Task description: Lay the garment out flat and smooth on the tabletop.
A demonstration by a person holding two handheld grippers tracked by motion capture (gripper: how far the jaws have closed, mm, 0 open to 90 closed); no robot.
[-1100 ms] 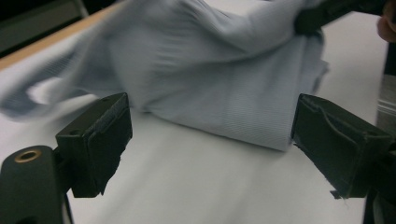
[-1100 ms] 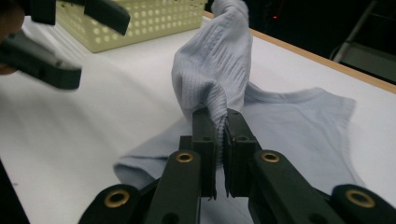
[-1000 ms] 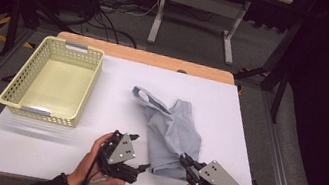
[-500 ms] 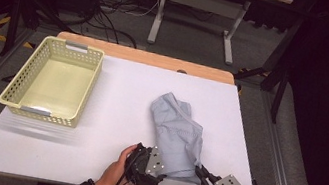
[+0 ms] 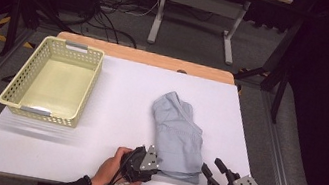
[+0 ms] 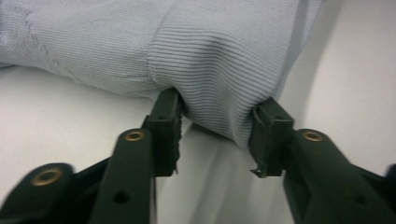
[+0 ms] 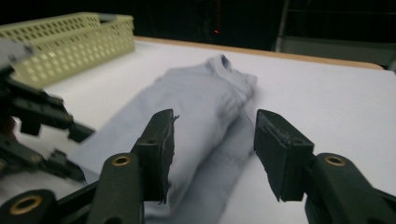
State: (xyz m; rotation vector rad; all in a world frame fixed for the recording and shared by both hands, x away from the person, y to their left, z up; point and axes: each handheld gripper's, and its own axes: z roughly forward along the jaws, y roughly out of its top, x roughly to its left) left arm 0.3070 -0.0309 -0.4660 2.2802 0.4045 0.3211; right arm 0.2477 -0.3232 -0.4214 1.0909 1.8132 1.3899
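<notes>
A folded pale grey-blue ribbed garment (image 5: 178,134) lies on the white table (image 5: 116,94), right of centre and near the person's edge, running from a collar-like bunch at its 12 o'clock end to a flatter, squared hem at 6 o'clock. Fine ribbing and a seam line show in the left gripper view (image 6: 201,51); in the right gripper view (image 7: 196,112) the cloth is a soft, rumpled mound, doubled over on itself.

The left hand-held gripper (image 5: 153,164) sits at the garment's 7 o'clock corner. Its jaws have just been closing, and a fold of the fabric bulges between the two pads (image 6: 168,126), which press against it on either side.

The right hand-held gripper (image 5: 213,169) is at the garment's 4 o'clock, just beside the hem. Its jaws have just been opening and stand moderately apart, with nothing gripped, the cloth lying beyond them.

A pale yellow perforated basket (image 5: 84,89) stands at the table's 10 o'clock, well apart from the garment.
</notes>
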